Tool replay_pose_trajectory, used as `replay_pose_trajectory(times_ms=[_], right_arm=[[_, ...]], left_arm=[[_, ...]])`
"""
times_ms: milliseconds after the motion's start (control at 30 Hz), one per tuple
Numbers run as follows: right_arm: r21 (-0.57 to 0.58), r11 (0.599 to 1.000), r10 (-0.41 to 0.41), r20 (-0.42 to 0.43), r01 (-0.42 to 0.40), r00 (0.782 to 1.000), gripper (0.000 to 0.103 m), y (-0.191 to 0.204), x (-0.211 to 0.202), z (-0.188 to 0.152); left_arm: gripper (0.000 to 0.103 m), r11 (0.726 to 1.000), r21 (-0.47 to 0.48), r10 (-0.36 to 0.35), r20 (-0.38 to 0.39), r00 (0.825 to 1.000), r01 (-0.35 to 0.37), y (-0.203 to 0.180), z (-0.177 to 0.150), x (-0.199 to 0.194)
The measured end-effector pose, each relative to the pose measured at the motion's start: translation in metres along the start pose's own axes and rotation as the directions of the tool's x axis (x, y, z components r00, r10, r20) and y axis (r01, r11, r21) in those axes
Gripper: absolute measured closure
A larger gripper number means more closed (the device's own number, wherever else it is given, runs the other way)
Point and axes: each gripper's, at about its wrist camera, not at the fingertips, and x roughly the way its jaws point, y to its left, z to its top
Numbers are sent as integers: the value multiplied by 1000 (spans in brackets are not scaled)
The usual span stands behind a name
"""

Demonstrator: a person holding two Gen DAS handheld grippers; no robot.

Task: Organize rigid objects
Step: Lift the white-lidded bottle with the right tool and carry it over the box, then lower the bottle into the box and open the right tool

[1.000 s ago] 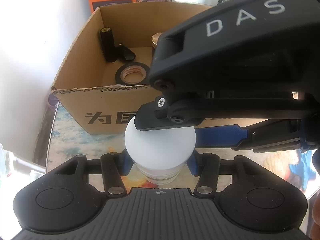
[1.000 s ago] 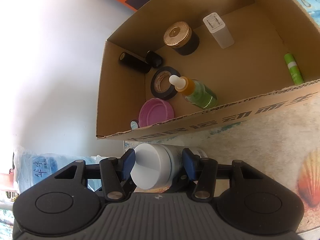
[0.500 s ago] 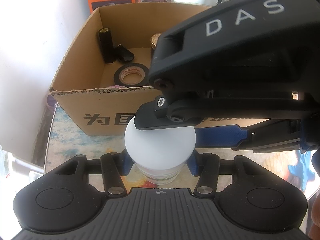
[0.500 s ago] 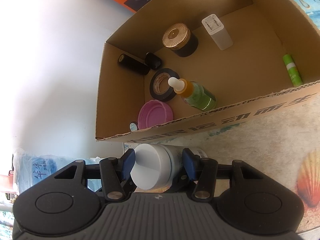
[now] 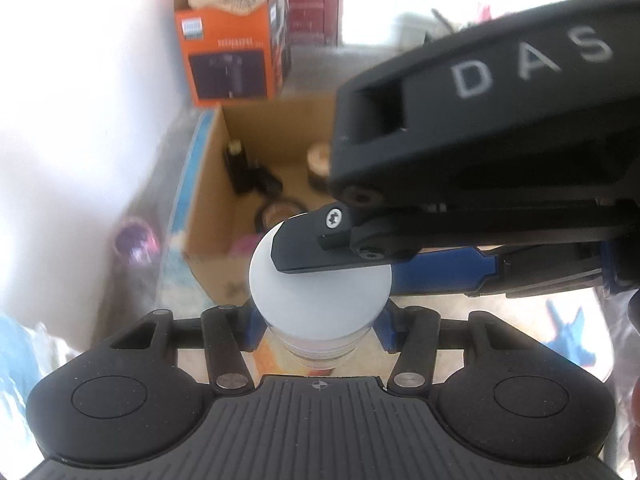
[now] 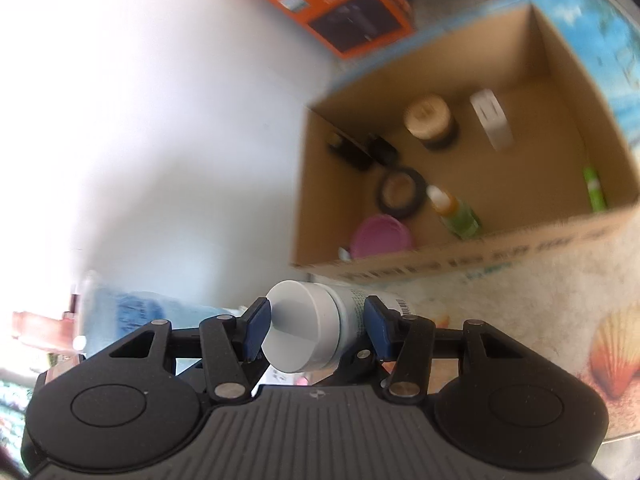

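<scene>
A white-capped bottle (image 5: 320, 300) sits between the blue pads of my left gripper (image 5: 318, 320), which is shut on it. My right gripper (image 6: 316, 328) is shut on the same bottle (image 6: 308, 328) near its cap; its black body fills the upper right of the left wrist view. An open cardboard box (image 6: 480, 256) stands ahead on the table. It holds a black tape roll (image 6: 400, 192), a pink lid (image 6: 380, 236), a green dropper bottle (image 6: 456, 212), a gold-lidded jar (image 6: 430, 120), a white block (image 6: 492, 118) and a green tube (image 6: 594, 188).
An orange product box (image 5: 236, 40) stands behind the cardboard box near a white wall. A water jug (image 6: 132, 312) is at the lower left. The table (image 6: 560, 300) carries a beach and shell print.
Both grippers have lifted and pulled back with the bottle. The cardboard box now looks farther away and lower, and the view is blurred by motion.
</scene>
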Motion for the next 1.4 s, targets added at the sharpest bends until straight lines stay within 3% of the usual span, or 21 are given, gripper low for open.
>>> replay_pose_trajectory(times_ms=[167,267,367,500,733,1033,1400], right_arm=[[-67,997,53,112,-46,992,48,24,-38,19],[-101,994,59,184,-41,981,48,29,-54,35],[-93,995,40,227,-19,973,48,18,-59,53],[-58,998,-9,245,24,970,48,-11,-54,72],[-8,997,-71,173,74,982,48,-66,-16,99],[5,995,-101,43,101,994,48,-105,23,121],[7,989,-146,-60,146,988,48,-126,47,128]], left_arm=[[51,999,40,25,134,991,-31,-15,32,-31],[51,999,44,4,194,981,-13,-26,51,-33],[51,998,55,-32,209,977,21,-38,67,-18],[51,995,64,-87,174,981,76,-56,80,15],[51,992,38,-126,65,990,124,-76,86,81],[50,991,14,-133,-42,990,133,-63,88,146],[48,995,28,-90,-108,990,94,-70,83,163]])
